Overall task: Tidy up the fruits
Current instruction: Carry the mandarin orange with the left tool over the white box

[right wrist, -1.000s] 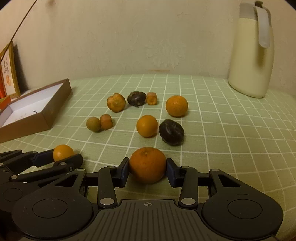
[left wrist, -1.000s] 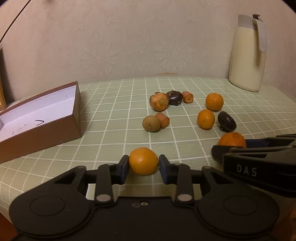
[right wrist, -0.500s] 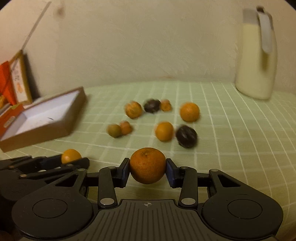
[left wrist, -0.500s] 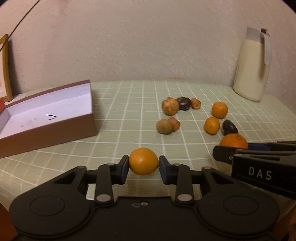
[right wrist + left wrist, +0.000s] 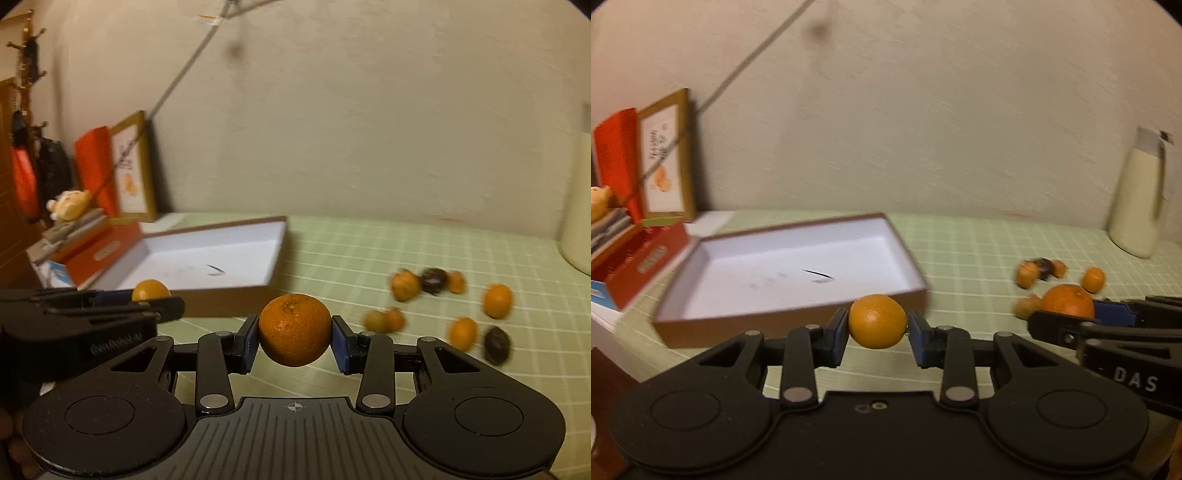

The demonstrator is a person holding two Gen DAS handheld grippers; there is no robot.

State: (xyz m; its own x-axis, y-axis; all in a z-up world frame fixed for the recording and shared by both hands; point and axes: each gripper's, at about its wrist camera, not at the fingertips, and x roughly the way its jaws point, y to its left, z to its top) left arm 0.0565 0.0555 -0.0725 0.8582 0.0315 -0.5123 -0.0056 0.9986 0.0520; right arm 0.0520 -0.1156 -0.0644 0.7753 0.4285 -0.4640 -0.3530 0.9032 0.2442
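My left gripper is shut on a small orange and holds it above the table, just in front of the near wall of an open brown box with a white inside. My right gripper is shut on a larger orange, lifted, to the right of the left one. The box also shows in the right wrist view ahead and left. Several oranges, dark fruits and small brownish fruits lie on the green checked tablecloth to the right.
A cream thermos jug stands at the back right by the wall. A red box, a framed picture and a small plush toy sit left of the brown box. The table's left edge lies near the red box.
Both grippers have lifted and swung left with their oranges. The brown box now lies straight ahead, and the loose fruits have shifted to the right of both views.
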